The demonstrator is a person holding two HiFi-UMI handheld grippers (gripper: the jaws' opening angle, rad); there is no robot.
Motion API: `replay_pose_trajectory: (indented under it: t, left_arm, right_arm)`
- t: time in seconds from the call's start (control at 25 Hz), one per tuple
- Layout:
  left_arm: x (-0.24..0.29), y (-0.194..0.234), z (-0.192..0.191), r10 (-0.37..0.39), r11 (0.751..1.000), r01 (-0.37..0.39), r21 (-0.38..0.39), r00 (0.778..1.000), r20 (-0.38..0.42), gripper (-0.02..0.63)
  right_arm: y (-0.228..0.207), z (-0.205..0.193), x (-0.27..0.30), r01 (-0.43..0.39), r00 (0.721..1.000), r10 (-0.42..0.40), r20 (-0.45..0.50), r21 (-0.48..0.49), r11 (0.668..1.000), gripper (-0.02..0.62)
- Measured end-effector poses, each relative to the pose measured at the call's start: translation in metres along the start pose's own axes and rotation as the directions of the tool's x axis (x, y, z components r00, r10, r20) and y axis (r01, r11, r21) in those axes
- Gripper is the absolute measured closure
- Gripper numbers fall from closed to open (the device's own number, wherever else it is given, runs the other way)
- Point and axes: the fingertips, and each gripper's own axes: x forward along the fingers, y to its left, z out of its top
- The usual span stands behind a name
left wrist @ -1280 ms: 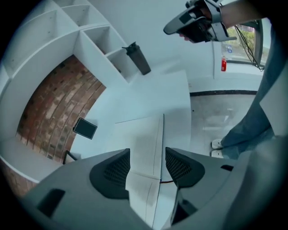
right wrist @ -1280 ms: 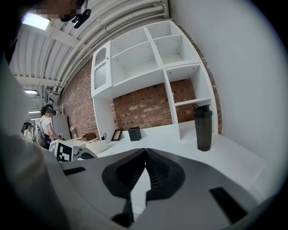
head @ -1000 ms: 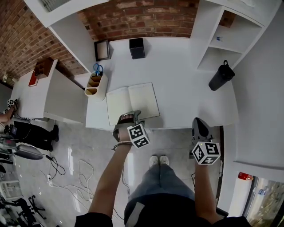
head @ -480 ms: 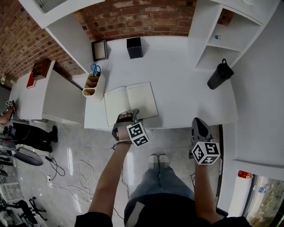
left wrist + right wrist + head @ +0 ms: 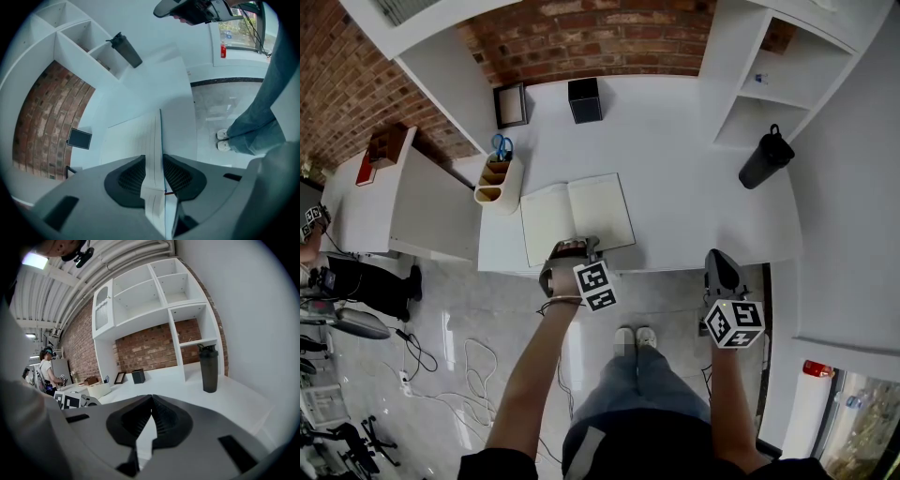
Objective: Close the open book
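Left gripper (image 5: 581, 246) jaws, just closing, pinch near edge of open book (image 5: 577, 217) on surface (image 5: 675, 159); right gripper (image 5: 722, 262) jaws together, empty. Best: hold firm, fold half across spine.

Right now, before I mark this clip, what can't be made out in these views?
- Head view: the left tool, its jaws just closing on the book, covers the book's near edge.
- Left gripper view: how many pages are pinched, since they show edge-on.
- Head and left gripper views: any writing on the pages, too small or too oblique.
- Right gripper view: the book doesn't show, as the right tool fills the lower frame.
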Motion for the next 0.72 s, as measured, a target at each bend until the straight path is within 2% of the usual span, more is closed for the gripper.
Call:
replay_pose_trajectory:
  t: [0.12, 0.44, 0.72]
  left_arm:
    - [0.0013, -0.0045, 0.0001, -0.027, 1.000, 0.027, 0.000, 1.000, -0.004, 0.516]
    - [0.0023, -0.0069, 0.0005, -0.079, 0.997, 0.079, -0.014, 0.997, -0.016, 0.538]
    - [-0.0011, -0.0051, 0.0003, -0.039, 0.997, 0.040, -0.064, 0.999, 0.025, 0.555]
  right_arm:
    - [-0.0004, -0.0019, -0.0005, 0.002, 1.000, -0.002, -0.002, 0.002, 1.000, 0.597]
    - [-0.0023, -0.0016, -0.0012, 0.010, 1.000, -0.010, -0.002, 0.003, 1.000, 0.597]
    - [-0.0023, -0.0036, -0.0026, 0.014, 1.000, -0.014, -0.008, 0.002, 1.000, 0.597]
